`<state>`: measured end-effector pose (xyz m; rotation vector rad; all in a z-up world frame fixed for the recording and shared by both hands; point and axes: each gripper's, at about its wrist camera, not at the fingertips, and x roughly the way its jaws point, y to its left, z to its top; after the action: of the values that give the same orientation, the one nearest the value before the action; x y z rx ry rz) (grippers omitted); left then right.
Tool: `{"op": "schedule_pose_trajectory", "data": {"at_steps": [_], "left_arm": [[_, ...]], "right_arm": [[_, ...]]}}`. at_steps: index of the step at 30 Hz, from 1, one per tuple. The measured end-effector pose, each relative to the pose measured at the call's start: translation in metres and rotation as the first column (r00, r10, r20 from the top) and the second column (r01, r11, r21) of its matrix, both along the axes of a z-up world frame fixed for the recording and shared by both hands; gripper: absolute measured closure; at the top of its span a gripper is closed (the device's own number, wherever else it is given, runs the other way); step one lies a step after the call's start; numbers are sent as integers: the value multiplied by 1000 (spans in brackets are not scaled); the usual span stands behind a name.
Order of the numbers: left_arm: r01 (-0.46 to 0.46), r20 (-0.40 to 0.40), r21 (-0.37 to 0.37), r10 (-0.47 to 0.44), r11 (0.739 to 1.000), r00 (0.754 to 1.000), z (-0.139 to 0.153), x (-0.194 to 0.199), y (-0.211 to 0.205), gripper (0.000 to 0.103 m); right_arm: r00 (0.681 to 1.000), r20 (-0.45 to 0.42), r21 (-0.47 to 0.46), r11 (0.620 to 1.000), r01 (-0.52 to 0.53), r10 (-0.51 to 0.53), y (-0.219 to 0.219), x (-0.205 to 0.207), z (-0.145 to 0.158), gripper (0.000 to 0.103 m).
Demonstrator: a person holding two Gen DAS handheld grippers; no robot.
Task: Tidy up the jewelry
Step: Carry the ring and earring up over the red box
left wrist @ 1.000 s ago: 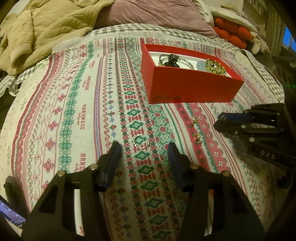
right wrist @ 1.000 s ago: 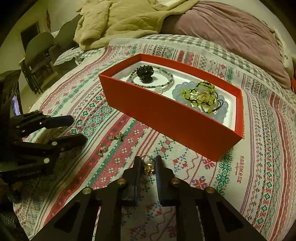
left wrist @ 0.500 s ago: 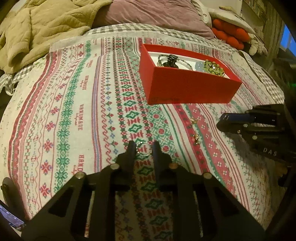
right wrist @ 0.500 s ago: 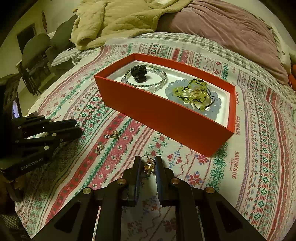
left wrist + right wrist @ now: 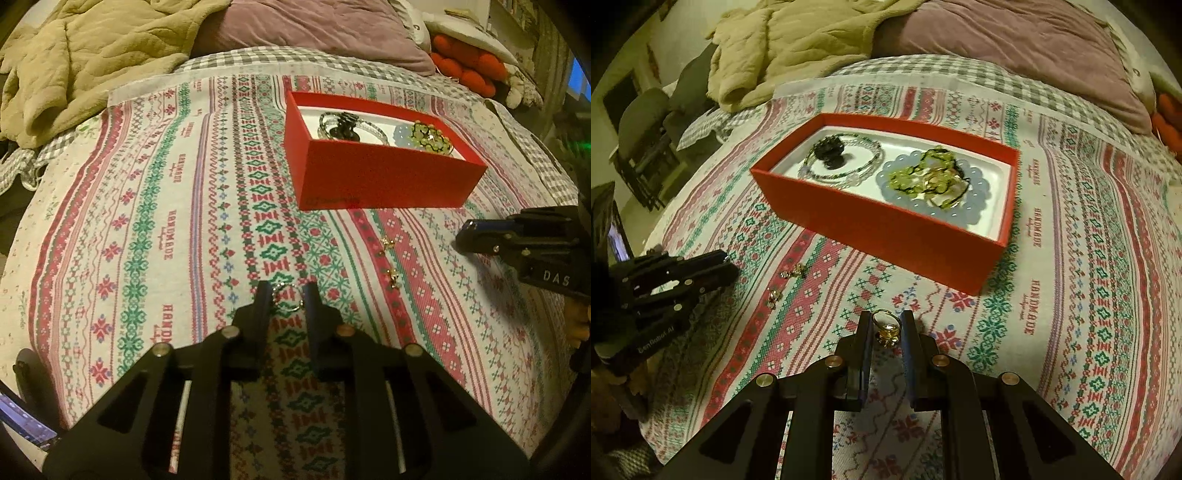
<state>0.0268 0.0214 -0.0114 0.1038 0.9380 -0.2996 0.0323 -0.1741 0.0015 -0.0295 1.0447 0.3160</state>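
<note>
The left gripper (image 5: 287,297) was closed on a small silver ring (image 5: 286,298), its fingers pressing the ring from both sides just above the patterned cloth (image 5: 147,221) spread over the bed. The right gripper (image 5: 885,328) was likewise clamped on a gold ring (image 5: 886,326), which sat between the two finger pads with its ornamented part toward the camera. In the left wrist view the right gripper (image 5: 480,236) appeared at the right edge, low over the cloth; in the right wrist view the left gripper (image 5: 713,266) showed at the left edge, its fingers drawn near together.

Between the two grippers lay two small gold earrings (image 5: 387,243) on a red band of the cloth, near each other but apart, both short of the red box (image 5: 886,229). The box stood open on the cloth beyond them. Inside, on its white lining, a black hair claw (image 5: 830,150) rested within a loop of clear and green beads (image 5: 866,168) at the left end, and a pale blue bead bracelet (image 5: 979,206) lay at the right end with a yellow-green beaded piece (image 5: 925,177) piled on top of it.

Behind the cloth were a beige blanket (image 5: 92,59) and a mauve cushion (image 5: 325,29)
</note>
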Motion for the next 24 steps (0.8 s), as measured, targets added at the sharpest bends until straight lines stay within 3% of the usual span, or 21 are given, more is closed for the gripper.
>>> {"op": "schedule_pose_trajectory", "data": {"at_steps": [12, 24], "left_arm": [[-10, 47, 18, 9, 1000, 999, 25, -3, -8, 83], [25, 75, -16, -24, 1000, 997, 50, 8, -41, 83]], "right_arm": [[999, 49, 7, 1000, 6, -6, -4, -4, 27, 88], [992, 113, 28, 998, 52, -55, -17, 7, 56, 88]]}}
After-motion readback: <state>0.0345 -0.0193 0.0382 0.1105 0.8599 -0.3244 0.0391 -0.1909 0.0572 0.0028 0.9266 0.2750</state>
